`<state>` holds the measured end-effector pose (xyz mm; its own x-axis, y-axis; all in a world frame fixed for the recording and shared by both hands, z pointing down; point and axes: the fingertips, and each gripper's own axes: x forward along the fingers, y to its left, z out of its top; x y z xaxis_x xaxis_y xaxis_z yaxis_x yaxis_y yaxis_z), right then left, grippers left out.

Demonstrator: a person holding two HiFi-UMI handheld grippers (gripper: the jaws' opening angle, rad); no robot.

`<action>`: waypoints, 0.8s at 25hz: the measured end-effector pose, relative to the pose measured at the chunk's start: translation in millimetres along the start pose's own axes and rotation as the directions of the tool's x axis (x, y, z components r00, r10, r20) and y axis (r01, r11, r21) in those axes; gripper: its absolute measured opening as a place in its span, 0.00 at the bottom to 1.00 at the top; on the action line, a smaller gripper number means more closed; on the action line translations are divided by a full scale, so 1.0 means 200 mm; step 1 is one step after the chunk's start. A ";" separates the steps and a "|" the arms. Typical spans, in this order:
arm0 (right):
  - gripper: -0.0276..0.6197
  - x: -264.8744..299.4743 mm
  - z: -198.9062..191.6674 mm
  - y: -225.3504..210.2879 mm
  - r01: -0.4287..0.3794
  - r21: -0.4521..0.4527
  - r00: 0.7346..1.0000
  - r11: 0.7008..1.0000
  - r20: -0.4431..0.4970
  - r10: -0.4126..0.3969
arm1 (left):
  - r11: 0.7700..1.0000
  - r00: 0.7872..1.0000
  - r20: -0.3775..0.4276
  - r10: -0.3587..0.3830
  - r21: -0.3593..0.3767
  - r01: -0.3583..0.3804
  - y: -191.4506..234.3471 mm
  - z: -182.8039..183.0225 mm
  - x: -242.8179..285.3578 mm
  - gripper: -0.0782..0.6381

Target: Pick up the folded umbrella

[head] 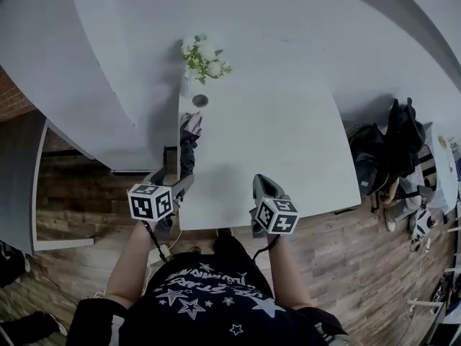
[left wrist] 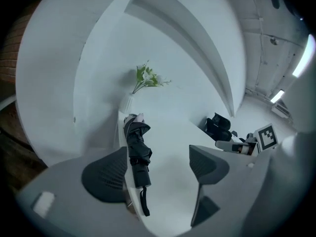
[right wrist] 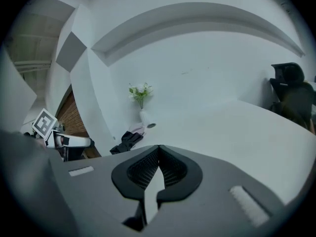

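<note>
Folded umbrella [left wrist: 137,152] lies near vase [left wrist: 127,102] holding flowers [left wrist: 148,77]; left tool [left wrist: 157,169] released, right tool [right wrist: 158,149] clenched.

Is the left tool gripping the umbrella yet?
No, the left tool has its jaws wide apart, and the umbrella lies on the table with neither pad pressing it.

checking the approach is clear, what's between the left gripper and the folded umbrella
Nothing: the left gripper view shows only bare table between the open left gripper and the folded umbrella, close by its left jaw.
</note>
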<state>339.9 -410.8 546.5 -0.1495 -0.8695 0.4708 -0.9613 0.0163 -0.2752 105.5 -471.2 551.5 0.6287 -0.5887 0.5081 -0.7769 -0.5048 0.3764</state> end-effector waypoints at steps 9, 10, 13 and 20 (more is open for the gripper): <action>0.07 0.27 0.20 -0.09 -0.110 -0.052 0.993 0.993 -0.041 0.108 | 0.992 0.989 -0.102 0.106 -0.061 -0.113 0.07 0.02 0.28 0.73; 0.07 0.30 0.20 -0.09 -0.118 -0.053 0.992 0.992 -0.048 0.116 | 0.990 0.987 -0.110 0.115 -0.065 -0.123 0.09 0.02 0.31 0.73; 0.07 0.35 0.19 -0.12 -0.133 -0.051 0.989 0.990 -0.070 0.129 | 0.985 0.980 -0.132 0.147 -0.069 -0.157 0.13 0.00 0.38 0.73; 0.07 0.44 0.18 -0.16 -0.151 -0.055 0.984 0.987 -0.105 0.144 | 0.973 0.962 -0.190 0.198 -0.081 -0.216 0.21 -0.07 0.48 0.72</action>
<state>366.2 -505.9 565.8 -0.3103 -0.8014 0.5113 -0.9390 0.1743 -0.2966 133.4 -540.1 626.8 0.4446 -0.5462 0.7099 -0.8944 -0.3131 0.3193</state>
